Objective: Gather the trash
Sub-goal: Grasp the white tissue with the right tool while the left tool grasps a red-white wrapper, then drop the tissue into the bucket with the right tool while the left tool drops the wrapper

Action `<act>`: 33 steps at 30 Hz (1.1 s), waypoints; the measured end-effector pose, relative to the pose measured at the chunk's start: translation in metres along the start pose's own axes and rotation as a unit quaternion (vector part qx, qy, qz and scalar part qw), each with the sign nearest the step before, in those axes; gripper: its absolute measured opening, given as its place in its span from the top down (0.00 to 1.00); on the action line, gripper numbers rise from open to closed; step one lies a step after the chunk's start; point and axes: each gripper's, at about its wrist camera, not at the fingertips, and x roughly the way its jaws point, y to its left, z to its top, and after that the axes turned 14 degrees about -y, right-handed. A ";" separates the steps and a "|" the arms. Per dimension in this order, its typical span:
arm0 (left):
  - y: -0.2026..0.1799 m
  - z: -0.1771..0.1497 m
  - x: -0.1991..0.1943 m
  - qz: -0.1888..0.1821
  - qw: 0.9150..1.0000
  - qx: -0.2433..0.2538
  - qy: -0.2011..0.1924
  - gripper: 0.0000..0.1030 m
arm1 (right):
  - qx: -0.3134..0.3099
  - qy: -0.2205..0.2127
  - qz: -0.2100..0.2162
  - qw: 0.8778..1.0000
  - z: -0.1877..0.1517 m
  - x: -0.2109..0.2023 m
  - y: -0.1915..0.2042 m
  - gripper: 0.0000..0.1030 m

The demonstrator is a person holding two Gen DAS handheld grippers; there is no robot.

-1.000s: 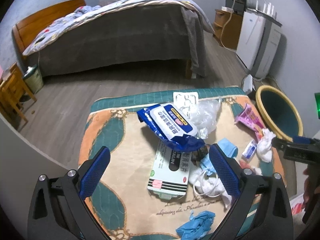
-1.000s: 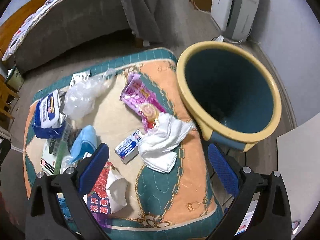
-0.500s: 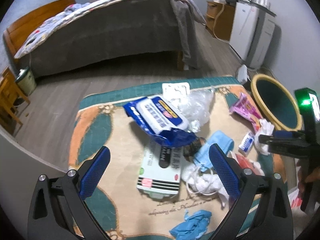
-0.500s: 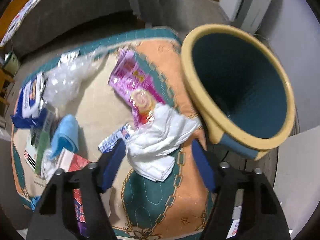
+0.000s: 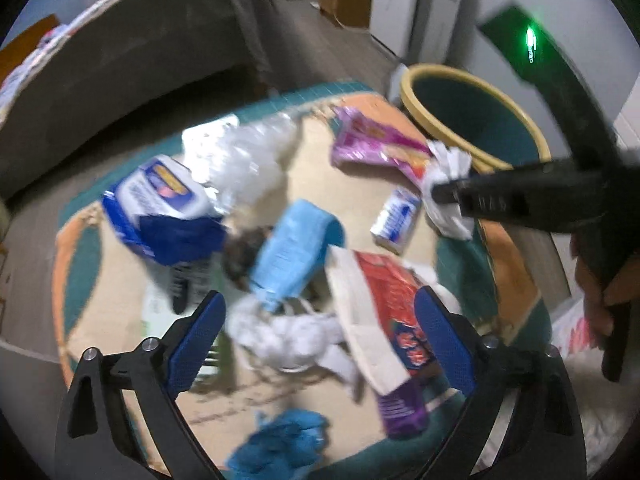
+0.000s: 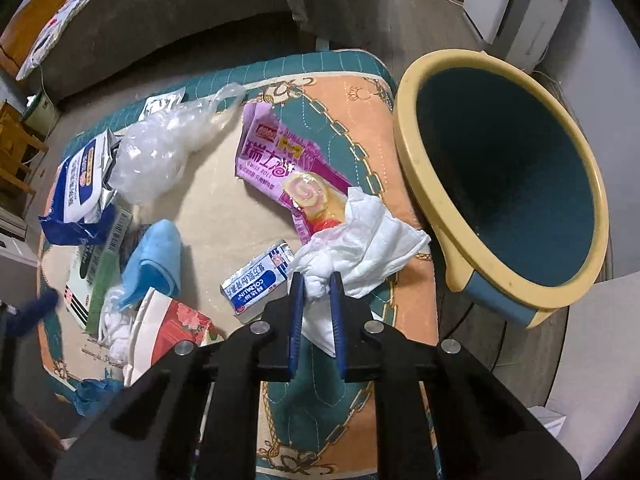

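Observation:
Trash lies scattered on a patterned mat (image 6: 360, 128). My right gripper (image 6: 316, 284) is shut on a crumpled white tissue (image 6: 360, 240) beside the yellow-rimmed bin (image 6: 500, 184); it also shows in the left wrist view (image 5: 444, 196), pinching the tissue (image 5: 448, 168). My left gripper (image 5: 320, 320) is open and empty, above white crumpled paper (image 5: 288, 328) and a red packet (image 5: 384, 296). A pink Swiss roll wrapper (image 6: 280, 156), a small blue-white carton (image 6: 256, 284), a blue mask (image 6: 152, 256), a clear plastic bag (image 6: 160, 152) and a blue wipes pack (image 6: 76, 188) lie around.
A bed (image 6: 180, 12) stands behind the mat. White appliances (image 6: 516, 4) stand at the back right. A blue glove (image 5: 280, 440) lies at the mat's near edge. A white box with green print (image 6: 92, 280) lies under the wipes pack.
My right gripper has come down and closed on the white tissue. My left gripper has moved right and nearer the mat, staying open.

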 end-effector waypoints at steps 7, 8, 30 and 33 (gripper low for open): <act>-0.011 -0.009 0.023 -0.040 0.998 -0.013 0.050 0.64 | -0.003 0.008 0.003 1.000 0.000 -0.001 -0.009 0.88; -0.011 -0.008 0.023 -0.044 0.998 -0.020 0.047 0.68 | -0.003 0.008 0.003 1.000 0.001 0.000 -0.009 0.88; -0.008 0.053 -0.039 -0.025 0.996 0.003 -0.083 0.97 | -0.008 -0.084 0.018 0.996 0.041 -0.058 -0.007 0.88; 0.000 0.069 -0.053 -0.010 0.994 -0.003 -0.113 0.96 | -0.003 -0.109 0.021 0.994 0.054 -0.075 -0.011 0.88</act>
